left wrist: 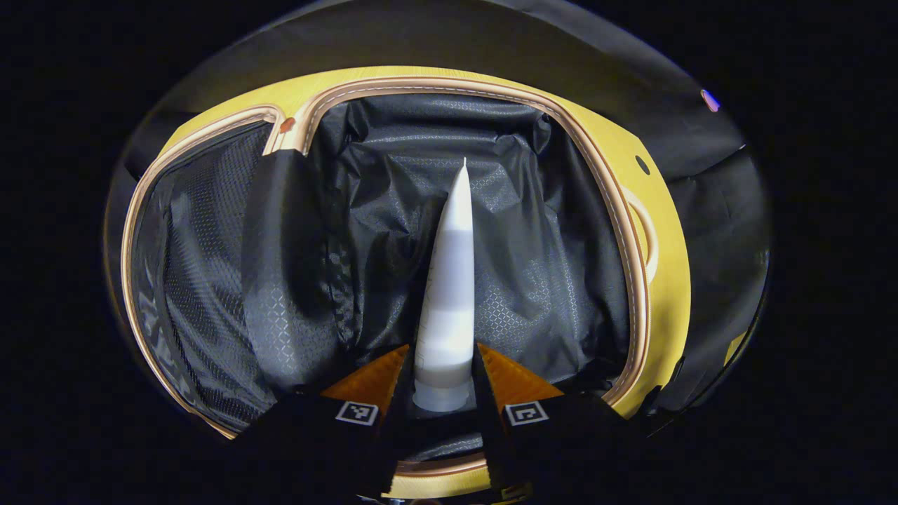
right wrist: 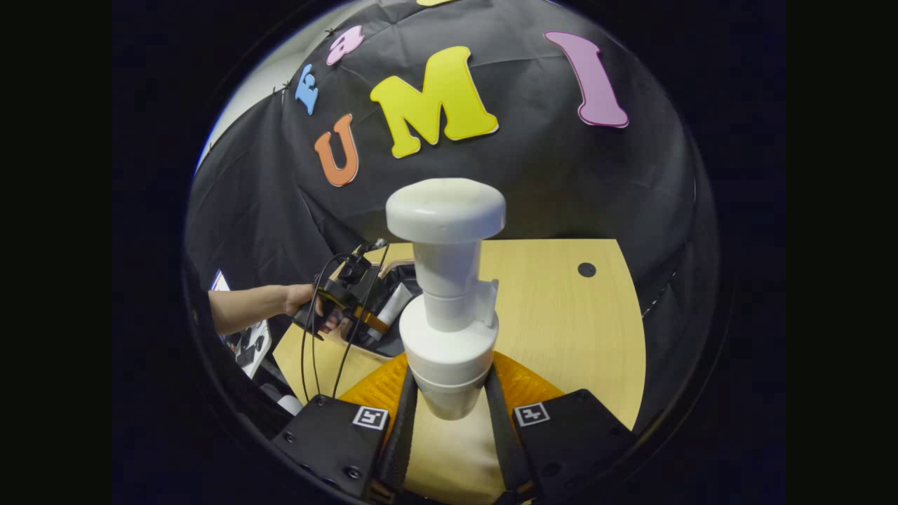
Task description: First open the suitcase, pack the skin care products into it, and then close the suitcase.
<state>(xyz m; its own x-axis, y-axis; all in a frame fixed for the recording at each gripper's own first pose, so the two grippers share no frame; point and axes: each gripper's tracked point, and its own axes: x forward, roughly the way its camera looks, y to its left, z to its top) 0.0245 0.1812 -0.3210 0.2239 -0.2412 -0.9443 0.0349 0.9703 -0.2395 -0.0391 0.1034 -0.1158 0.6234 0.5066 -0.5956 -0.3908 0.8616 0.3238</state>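
Observation:
In the left gripper view, my left gripper (left wrist: 442,375) is shut on a white tube (left wrist: 449,280) by its cap end, the flat crimped tip pointing down into the open suitcase (left wrist: 631,231) with its black lining (left wrist: 519,210). In the right gripper view, my right gripper (right wrist: 449,396) is shut on a white pump bottle (right wrist: 449,280), held upright above the table. Farther off at the left there, the left gripper (right wrist: 351,298) in a person's hand holds the tube (right wrist: 393,308) over the suitcase (right wrist: 400,337).
The suitcase lies open on a light wooden table (right wrist: 561,315) with a small dark hole (right wrist: 586,269). Its lid half with a mesh pocket (left wrist: 196,280) lies to the left. Black cloth walls close in behind. Some equipment (right wrist: 249,344) stands at the left, below the arm.

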